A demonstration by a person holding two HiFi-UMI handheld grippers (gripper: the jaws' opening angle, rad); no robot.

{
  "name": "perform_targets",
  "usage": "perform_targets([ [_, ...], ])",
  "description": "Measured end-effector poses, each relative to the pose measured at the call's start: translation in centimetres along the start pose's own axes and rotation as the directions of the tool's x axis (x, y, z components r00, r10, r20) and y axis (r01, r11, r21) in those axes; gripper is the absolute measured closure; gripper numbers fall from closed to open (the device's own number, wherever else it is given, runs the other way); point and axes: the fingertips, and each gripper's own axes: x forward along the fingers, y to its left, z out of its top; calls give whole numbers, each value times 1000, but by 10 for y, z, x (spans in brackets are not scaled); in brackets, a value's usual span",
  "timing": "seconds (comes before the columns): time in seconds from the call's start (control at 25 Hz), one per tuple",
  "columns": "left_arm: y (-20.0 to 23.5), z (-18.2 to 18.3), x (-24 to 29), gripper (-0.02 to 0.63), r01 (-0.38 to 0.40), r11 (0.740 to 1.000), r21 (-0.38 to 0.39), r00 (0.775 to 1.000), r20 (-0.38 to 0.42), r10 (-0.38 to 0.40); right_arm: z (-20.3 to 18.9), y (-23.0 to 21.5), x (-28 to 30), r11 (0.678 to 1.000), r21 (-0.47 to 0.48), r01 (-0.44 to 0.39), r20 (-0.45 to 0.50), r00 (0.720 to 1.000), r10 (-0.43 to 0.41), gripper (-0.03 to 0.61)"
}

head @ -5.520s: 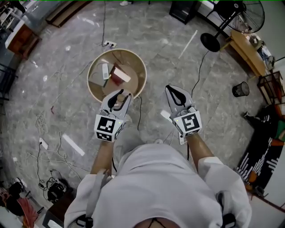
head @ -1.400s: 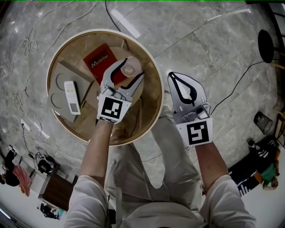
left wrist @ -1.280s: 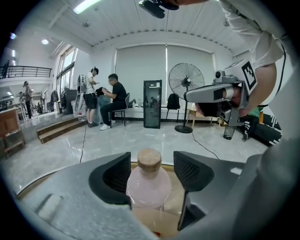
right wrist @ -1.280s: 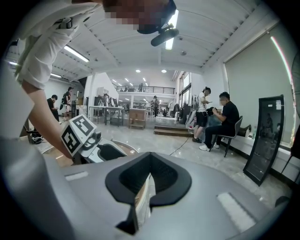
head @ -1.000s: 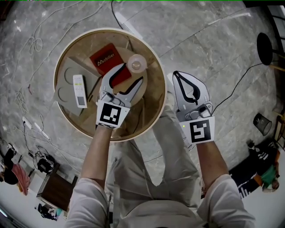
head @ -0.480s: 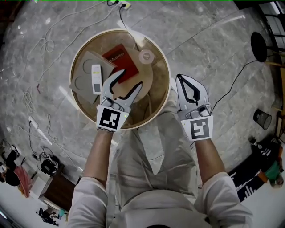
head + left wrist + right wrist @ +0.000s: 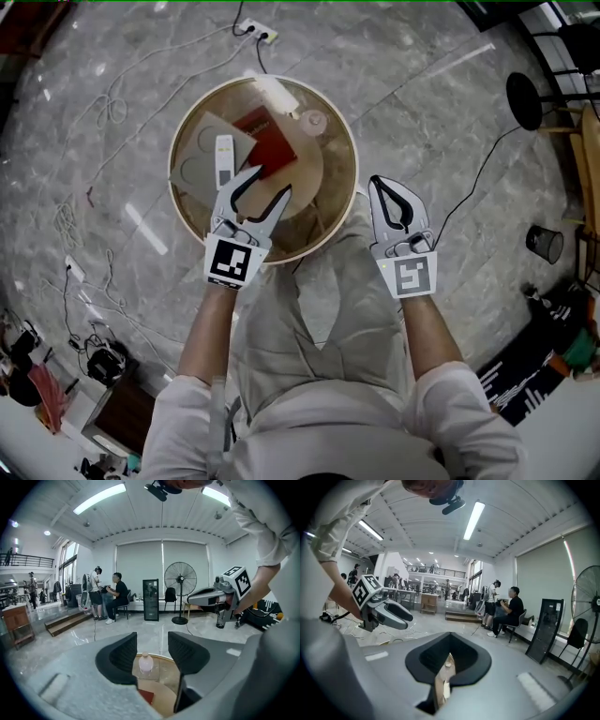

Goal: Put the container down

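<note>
The container, a small pale bottle with a round cap, stands upright on the far right part of the round wooden table. My left gripper hovers over the table's near side, well short of the bottle. Its jaws are closing and nothing is between them. In the left gripper view the bottle shows far off, in line with the gap of the left gripper. My right gripper hangs shut and empty off the table's right edge; it also shows as the right gripper in its own view.
On the table lie a red booklet, a white remote and flat cardboard pieces. Cables and a power strip lie on the marble floor. A fan base and a black bin stand at the right.
The left gripper has let go of the container and drawn back toward me, its jaws narrowing. The container stays standing on the table. The view has pulled away from the table.
</note>
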Motion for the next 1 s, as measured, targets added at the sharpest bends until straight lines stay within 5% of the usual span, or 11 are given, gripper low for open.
perform_targets([
  [1.0,-7,56,-127,609,4,997,83,997,73,-10,72,72,-97,989,-18,146,1,989,-146,574],
])
